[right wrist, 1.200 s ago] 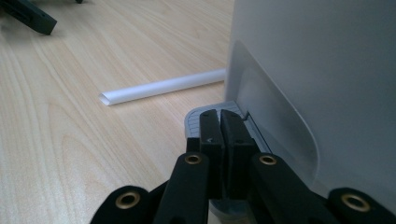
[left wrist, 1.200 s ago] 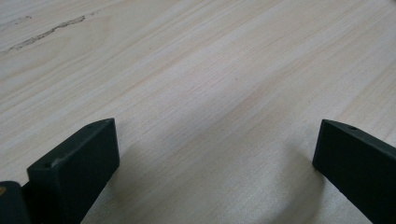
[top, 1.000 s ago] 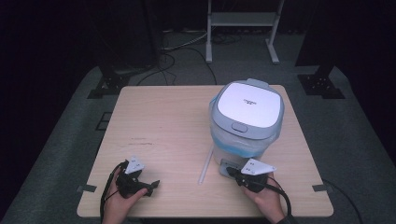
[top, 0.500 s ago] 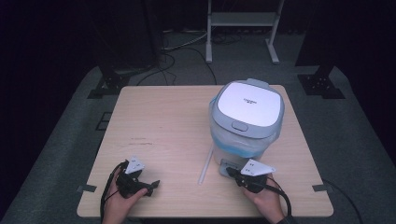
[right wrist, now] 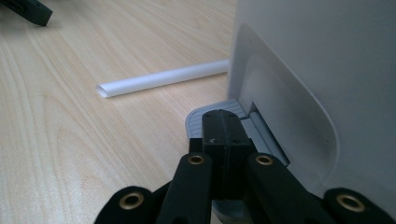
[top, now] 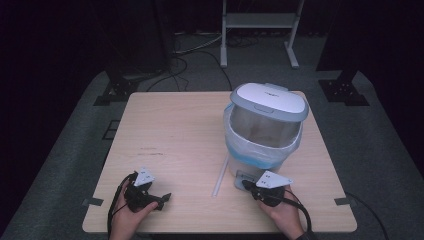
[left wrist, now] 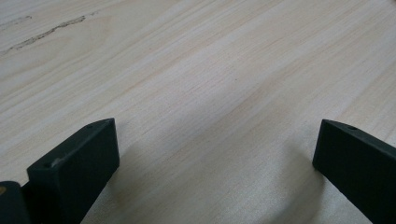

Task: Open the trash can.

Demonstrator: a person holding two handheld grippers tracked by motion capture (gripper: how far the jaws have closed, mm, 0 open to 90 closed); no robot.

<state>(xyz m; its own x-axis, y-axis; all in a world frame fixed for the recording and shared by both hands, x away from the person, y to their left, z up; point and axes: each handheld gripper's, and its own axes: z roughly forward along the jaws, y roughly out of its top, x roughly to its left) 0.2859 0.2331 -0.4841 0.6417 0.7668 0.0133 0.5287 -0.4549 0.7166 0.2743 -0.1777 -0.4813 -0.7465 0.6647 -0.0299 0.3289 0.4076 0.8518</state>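
A grey pedal bin (top: 260, 150) with a pale blue bag liner stands at the right of the wooden table (top: 175, 130). Its white lid (top: 269, 101) is tilted up, so the inside shows. My right gripper (top: 248, 185) is shut, and its tips rest on the grey foot pedal (right wrist: 198, 119) at the bin's base (right wrist: 317, 70); seen close up, the right gripper (right wrist: 224, 126) has its jaws pressed together. My left gripper (top: 162, 198) lies at the front left, and in its own view the left gripper (left wrist: 215, 149) is open over bare wood.
A white plastic strip (top: 220, 175) lies on the table just left of the bin, also seen as a white strip (right wrist: 163, 79) beyond the pedal. A metal stand (top: 260, 25) and cables are on the dark floor behind the table.
The bin's lid has swung up from lying flat over the bin to standing open. Both hands have kept their places.
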